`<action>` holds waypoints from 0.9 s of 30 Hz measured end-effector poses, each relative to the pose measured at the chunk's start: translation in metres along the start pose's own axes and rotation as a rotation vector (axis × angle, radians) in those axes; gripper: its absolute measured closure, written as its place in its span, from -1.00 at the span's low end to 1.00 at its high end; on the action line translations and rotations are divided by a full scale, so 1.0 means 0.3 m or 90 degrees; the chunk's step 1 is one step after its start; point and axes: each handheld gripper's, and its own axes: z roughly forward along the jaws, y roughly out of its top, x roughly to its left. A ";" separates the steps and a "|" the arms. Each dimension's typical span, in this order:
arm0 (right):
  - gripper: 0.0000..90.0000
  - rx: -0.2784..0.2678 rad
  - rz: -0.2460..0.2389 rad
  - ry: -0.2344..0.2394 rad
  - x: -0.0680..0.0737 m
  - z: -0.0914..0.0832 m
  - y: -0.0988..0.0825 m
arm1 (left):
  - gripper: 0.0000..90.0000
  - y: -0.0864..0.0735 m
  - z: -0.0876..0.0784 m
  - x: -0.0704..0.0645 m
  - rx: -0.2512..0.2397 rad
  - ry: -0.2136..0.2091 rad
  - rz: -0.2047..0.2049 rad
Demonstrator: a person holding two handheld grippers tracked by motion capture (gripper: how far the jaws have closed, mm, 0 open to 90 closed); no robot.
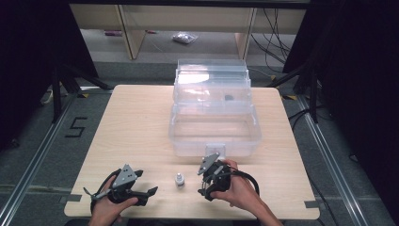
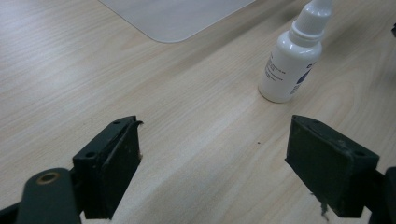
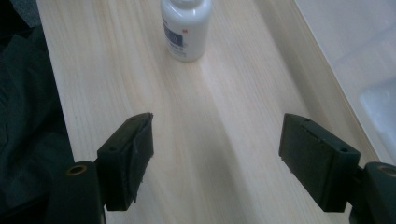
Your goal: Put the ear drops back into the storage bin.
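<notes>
Bottle (image 1: 179,179) is seen standing upright on the bench (image 1: 136,127), between the two hand-held grippers and touched by neither. It is small and white, with a narrow dropper cap and a blue-printed label.

The left hand-held gripper (image 1: 151,191) is held low over the bench near its front edge, its jaws pointed toward the bottle. In the left gripper view (image 2: 212,154) the jaws are seen spread wide with nothing but bare wood between them; the bottle (image 2: 292,58) is placed beyond the tip of the jaw on the picture's right, just ahead of it and apart from it.

The right hand-held gripper (image 1: 203,189) is held on the other side of the bottle, close to the front wall of a clear plastic box (image 1: 214,120). In the right gripper view (image 3: 215,154) its jaws are parted as well, with only wood between them, and the bottle (image 3: 185,29) is seen well ahead of them, nearer the line of the jaw on the picture's left. The box wall (image 3: 355,51) is seen along that view's right side.

The box is placed beyond both hand-held grippers, at the middle of the bench, with its lid raised at the back.
</notes>
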 end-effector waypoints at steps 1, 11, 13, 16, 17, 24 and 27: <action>-0.39 0.000 0.000 0.000 0.000 0.000 0.000 | -0.62 0.000 0.000 0.000 0.000 0.000 0.000; -0.37 0.023 -0.029 0.009 0.007 0.057 0.086 | -0.62 0.002 -0.005 0.001 0.011 0.003 0.008; -0.36 0.028 -0.036 0.017 0.008 0.068 0.098 | -0.62 0.001 -0.004 0.002 0.011 0.001 0.008; -0.36 0.032 -0.054 0.024 0.006 0.086 0.116 | -0.62 0.002 -0.005 0.001 0.011 0.003 0.008; -0.36 0.032 -0.054 0.024 0.006 0.086 0.116 | -0.62 0.002 -0.005 0.001 0.011 0.003 0.008; -0.33 0.052 -0.060 0.038 0.021 0.115 0.166 | -0.62 0.003 -0.008 0.004 0.016 0.002 0.017; -0.32 0.058 -0.067 0.041 0.022 0.124 0.179 | -0.62 0.003 -0.008 0.004 0.016 0.002 0.017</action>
